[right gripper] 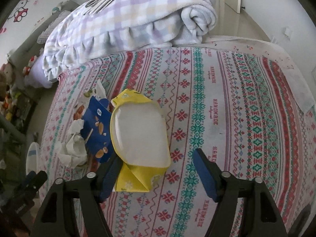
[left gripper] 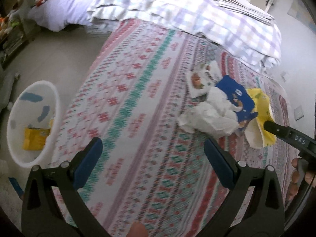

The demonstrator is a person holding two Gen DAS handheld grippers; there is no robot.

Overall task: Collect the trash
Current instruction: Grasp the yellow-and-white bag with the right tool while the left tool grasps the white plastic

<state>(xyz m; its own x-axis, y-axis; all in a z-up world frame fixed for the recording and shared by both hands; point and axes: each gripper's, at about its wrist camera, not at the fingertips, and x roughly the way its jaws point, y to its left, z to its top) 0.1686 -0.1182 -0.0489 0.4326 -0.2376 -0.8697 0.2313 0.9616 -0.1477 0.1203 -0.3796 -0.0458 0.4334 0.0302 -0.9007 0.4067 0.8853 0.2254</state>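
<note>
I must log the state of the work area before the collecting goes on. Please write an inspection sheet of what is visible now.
Surface: patterned bedsheet on a bed, flat.
Job's things: yellow packet, blue packet, crumpled white tissue and a printed wrapper lie together on the sheet; white bin on the floor beside the bed already holds yellow and blue packets.
Clutter: folded checked blanket; grey striped folded cloth on top.
Grippers: left gripper open, empty; right gripper open, one finger at the yellow packet's edge, no grip visible.
Cables: nothing seen.
Surroundings: plush toys, pale floor.
</note>
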